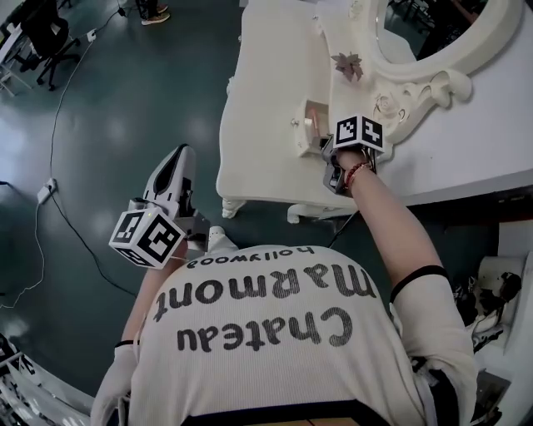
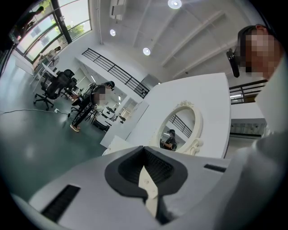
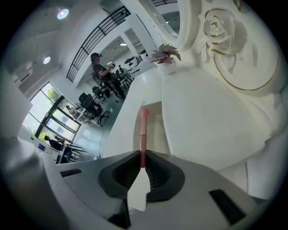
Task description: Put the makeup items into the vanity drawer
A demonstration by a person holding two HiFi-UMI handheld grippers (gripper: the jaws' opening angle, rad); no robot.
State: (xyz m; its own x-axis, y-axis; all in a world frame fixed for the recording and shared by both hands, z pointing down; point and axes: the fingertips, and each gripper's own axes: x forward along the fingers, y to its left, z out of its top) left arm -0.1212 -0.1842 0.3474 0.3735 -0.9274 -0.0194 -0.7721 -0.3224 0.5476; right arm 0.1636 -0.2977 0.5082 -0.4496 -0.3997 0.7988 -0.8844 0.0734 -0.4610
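Open-plan room, white vanity (image 1: 258, 108), drawer (image 3: 157, 130) open | right gripper (image 3: 143, 167) pinches pink brush (image 3: 143, 130) at drawer | left gripper (image 2: 145, 170) jaws together, empty | risk: skewed release may drop brush on the rim.

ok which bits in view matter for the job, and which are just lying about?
Job:
- pink makeup brush
- right gripper, shut on the brush
- open vanity drawer

Just there:
- small plant
- mirror
- office chair
- left gripper, shut, empty
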